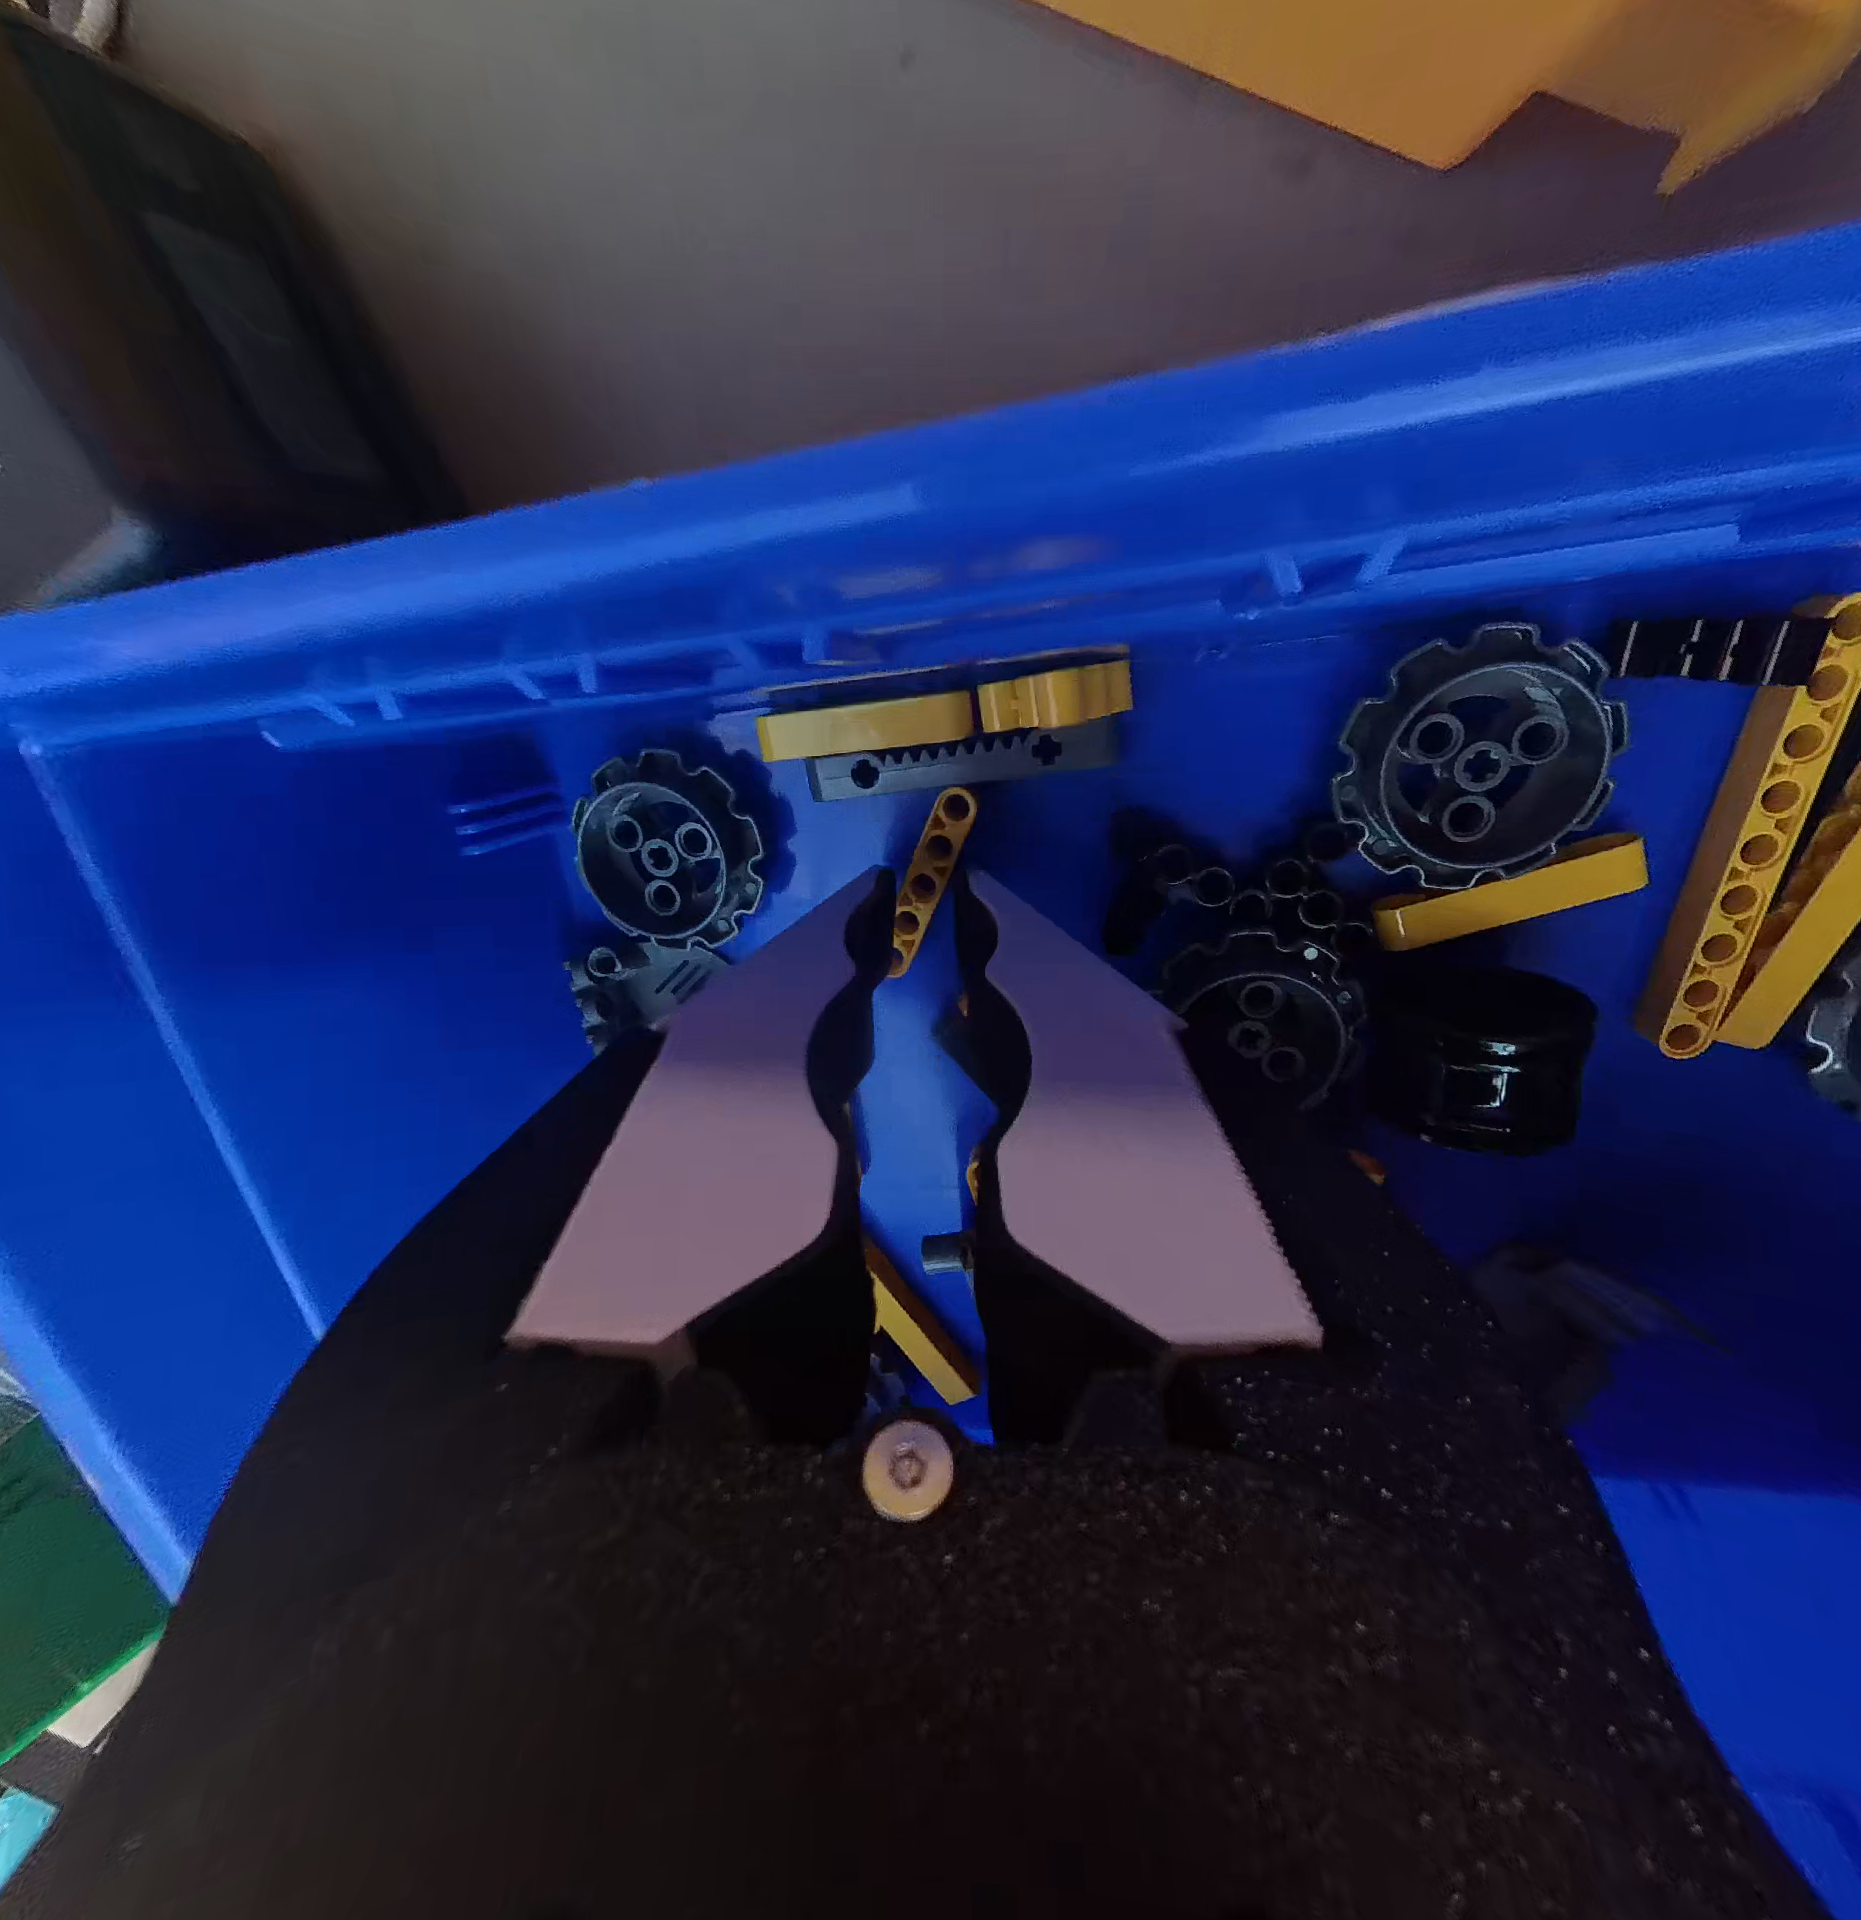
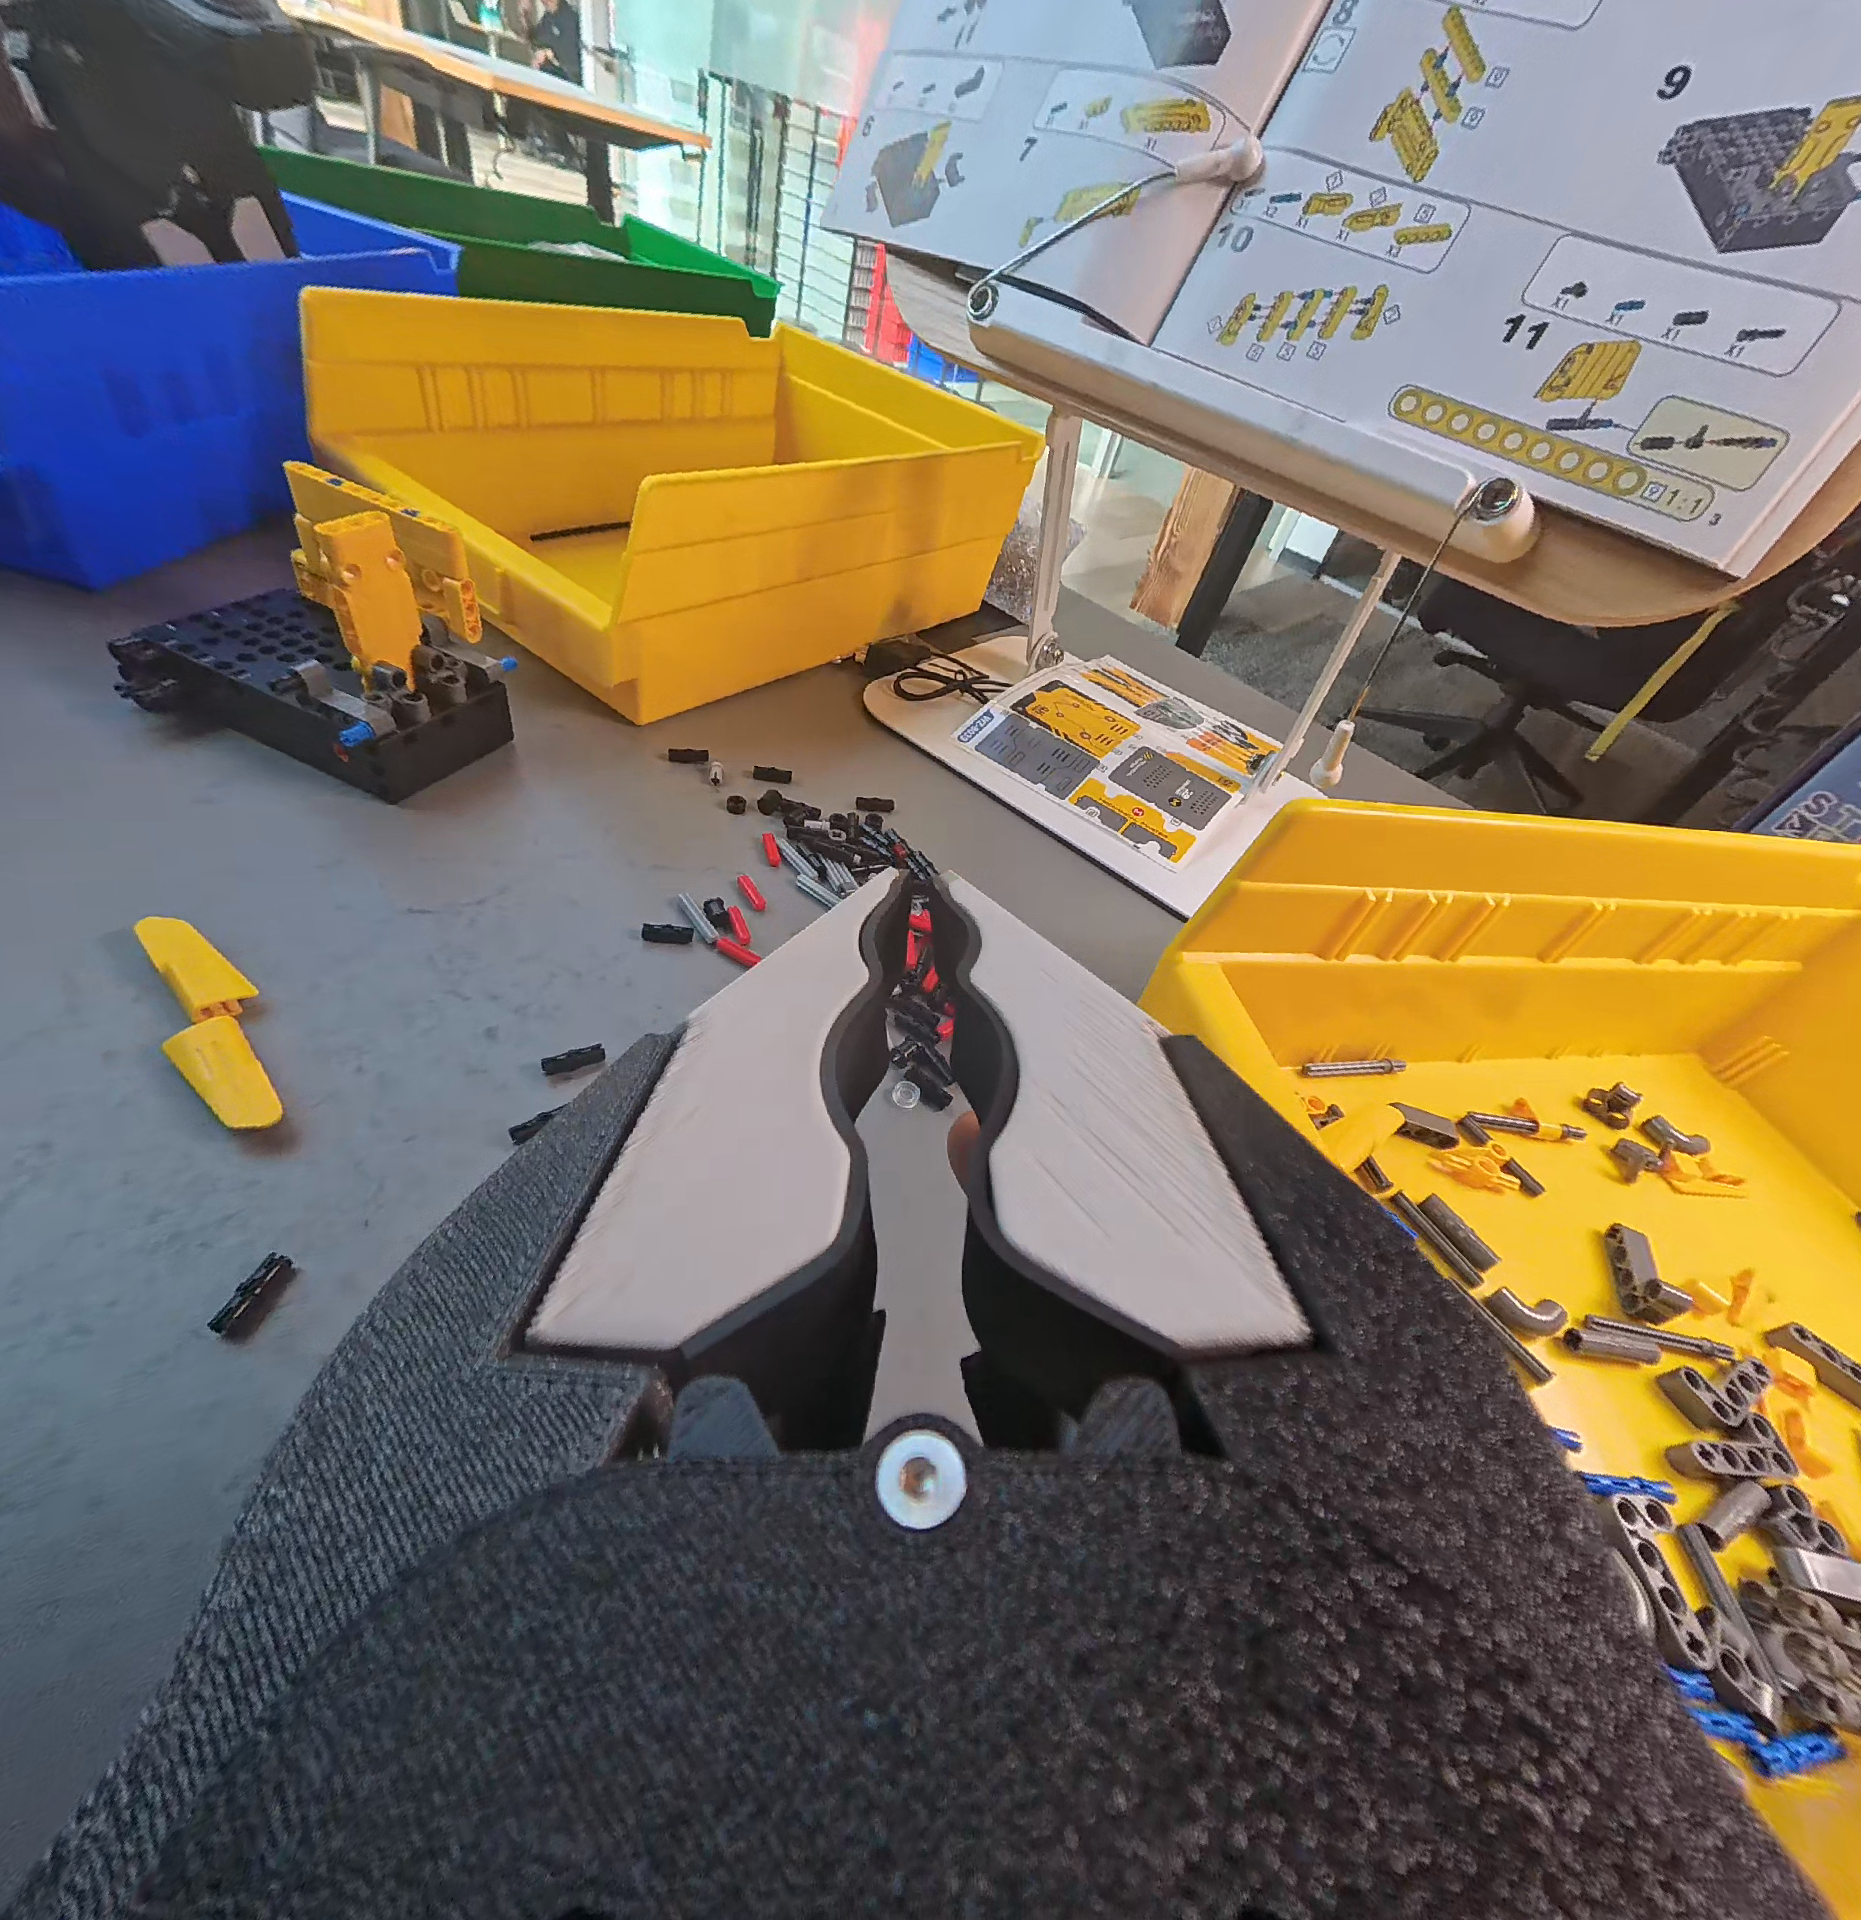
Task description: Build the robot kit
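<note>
My left gripper (image 1: 926,883) reaches into a blue bin (image 1: 905,540). Its tips are closed on the sides of a small, tilted yellow holed beam (image 1: 938,847). Black sprocket wheels (image 1: 666,852) (image 1: 1477,764), a grey toothed rack (image 1: 957,767), a black tyre (image 1: 1477,1070) and long yellow beams (image 1: 1757,831) lie in the bin around it. My right gripper (image 2: 921,883) is shut and empty. It hovers over a scatter of black, red and grey pins (image 2: 832,842) on the grey table (image 2: 386,987).
A yellow bin (image 2: 1528,862) holding small grey parts stands at the right. Another yellow bin (image 2: 697,540), a blue bin (image 2: 126,395) and a green bin (image 2: 593,260) stand behind. A black-and-yellow partial build (image 2: 323,675), two yellow wedges (image 2: 209,1018) and a booklet on a stand (image 2: 1425,260) are nearby. The grippers' ends are close to 55 cm from one another.
</note>
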